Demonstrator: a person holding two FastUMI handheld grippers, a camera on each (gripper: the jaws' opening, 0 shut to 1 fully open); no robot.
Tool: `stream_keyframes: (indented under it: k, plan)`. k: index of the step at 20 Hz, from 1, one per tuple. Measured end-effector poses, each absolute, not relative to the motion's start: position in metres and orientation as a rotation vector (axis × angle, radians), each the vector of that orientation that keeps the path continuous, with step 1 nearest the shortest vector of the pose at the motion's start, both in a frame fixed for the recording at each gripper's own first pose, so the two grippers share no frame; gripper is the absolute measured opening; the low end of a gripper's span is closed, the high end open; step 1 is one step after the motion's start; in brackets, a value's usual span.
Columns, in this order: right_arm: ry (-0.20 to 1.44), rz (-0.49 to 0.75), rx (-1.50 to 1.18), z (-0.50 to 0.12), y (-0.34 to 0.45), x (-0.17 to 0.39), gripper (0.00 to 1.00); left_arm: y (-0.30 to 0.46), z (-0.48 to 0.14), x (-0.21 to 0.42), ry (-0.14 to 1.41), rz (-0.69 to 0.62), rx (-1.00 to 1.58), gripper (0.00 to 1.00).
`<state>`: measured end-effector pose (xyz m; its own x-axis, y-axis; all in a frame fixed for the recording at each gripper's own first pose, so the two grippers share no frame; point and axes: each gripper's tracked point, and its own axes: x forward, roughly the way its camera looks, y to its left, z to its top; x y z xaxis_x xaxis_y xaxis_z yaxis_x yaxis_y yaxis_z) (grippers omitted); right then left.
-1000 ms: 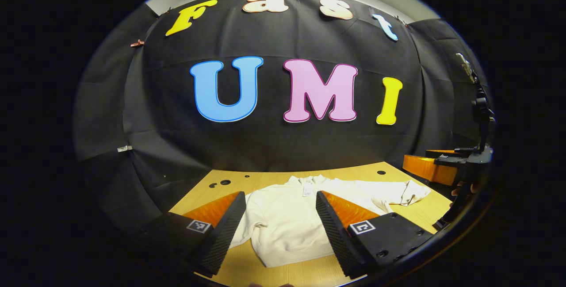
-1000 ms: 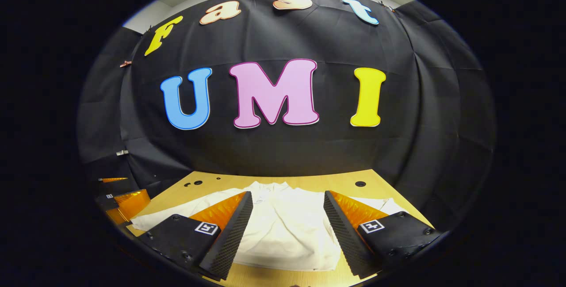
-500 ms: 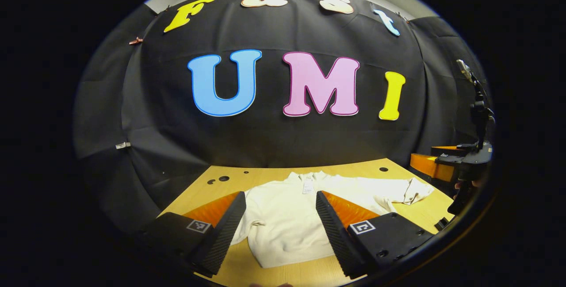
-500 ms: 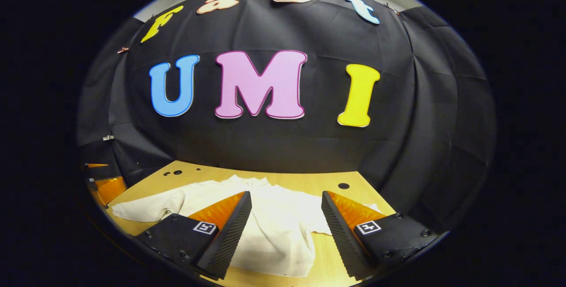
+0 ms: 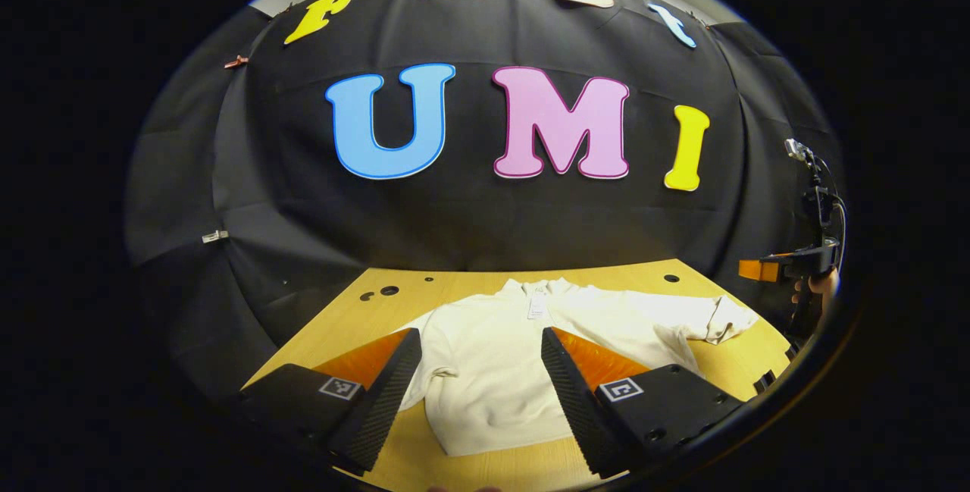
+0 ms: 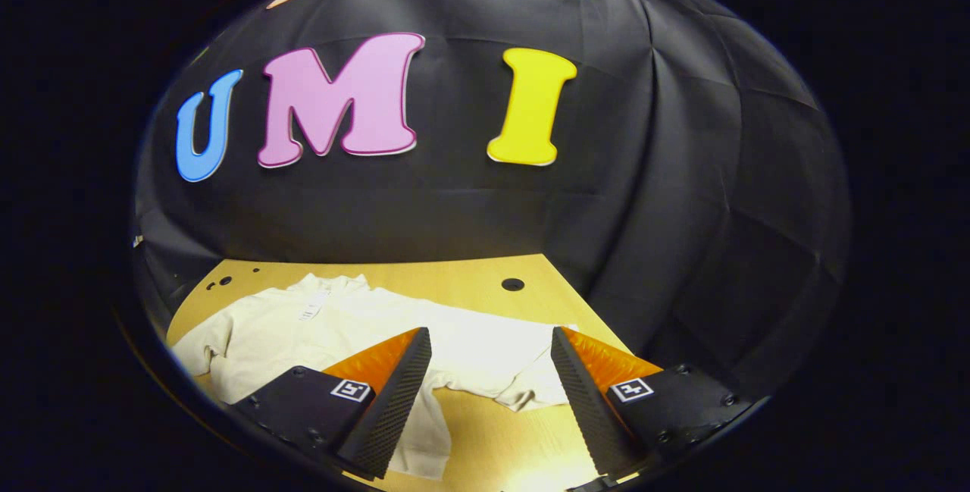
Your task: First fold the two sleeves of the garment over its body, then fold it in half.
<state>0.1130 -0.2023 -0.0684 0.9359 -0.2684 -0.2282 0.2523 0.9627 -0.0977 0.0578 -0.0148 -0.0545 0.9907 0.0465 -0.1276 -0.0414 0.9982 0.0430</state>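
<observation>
The cream sweatshirt (image 5: 492, 359) lies flat on the table (image 5: 364, 318), collar toward the far wall, hem toward me. In the left gripper view one sleeve (image 5: 682, 318) stretches out to the right, its cuff crumpled near the table's right edge. The other sleeve is mostly hidden behind my left gripper's finger, so I cannot tell how it lies from there. In the right gripper view that sleeve (image 6: 204, 344) bunches at the garment's left side, near the table's left edge.

My left gripper (image 5: 481, 393) hovers above the sweatshirt's lower body, jaws spread wide, nothing between them but cloth below. My right gripper (image 6: 489, 397) hangs over the outstretched sleeve (image 6: 485, 355), jaws also wide apart, the cuff end (image 6: 530, 393) lying just between the fingers below. I cannot tell if either touches the fabric.

Out at the right rim of the left gripper view I see my other gripper (image 5: 788, 264) held by a hand (image 5: 822, 287), off past the table's right edge.

Bare wood shows in front of the hem and beyond the collar, with a few dark holes (image 5: 671, 278) along the far strip. The black cloth wall (image 5: 485, 219) closes in straight behind the table's far edge.
</observation>
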Motion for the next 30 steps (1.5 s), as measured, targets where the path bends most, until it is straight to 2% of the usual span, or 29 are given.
stream_keyframes:
  k: [4, 13, 21, 24, 25, 26, 27, 28, 30]
  plan:
    - [0.342, -0.346, -0.015, -0.108, -0.249, 0.135, 0.98, -0.009, -0.065, 0.066, 0.152, 0.081, 0.046, 0.98]
    - [0.661, -0.551, 0.182, -0.243, -0.322, 0.140, 0.98, -0.004, -0.079, 0.074, 0.196, 0.157, 0.074, 0.98]
    - [0.738, -0.585, 0.280, -0.276, -0.328, 0.133, 0.98, -0.014, -0.078, 0.068, 0.205, 0.179, 0.093, 0.98]
    - [0.730, -0.557, 0.269, -0.278, -0.320, 0.139, 0.93, -0.019, -0.075, 0.064, 0.205, 0.169, 0.102, 0.98]
    - [0.731, -0.536, 0.251, -0.279, -0.315, 0.143, 0.67, -0.019, -0.076, 0.064, 0.206, 0.162, 0.105, 0.98]
    - [0.724, -0.523, 0.240, -0.280, -0.311, 0.147, 0.68, -0.020, -0.075, 0.065, 0.210, 0.155, 0.108, 0.98]
    - [0.726, -0.525, 0.240, -0.280, -0.310, 0.147, 0.52, -0.021, -0.075, 0.063, 0.212, 0.150, 0.112, 0.98]
    - [0.726, -0.514, 0.253, -0.280, -0.308, 0.150, 0.47, -0.020, -0.073, 0.064, 0.210, 0.147, 0.117, 0.98]
    - [0.707, -0.522, 0.289, -0.279, -0.309, 0.149, 0.23, -0.019, -0.069, 0.064, 0.208, 0.139, 0.123, 0.98]
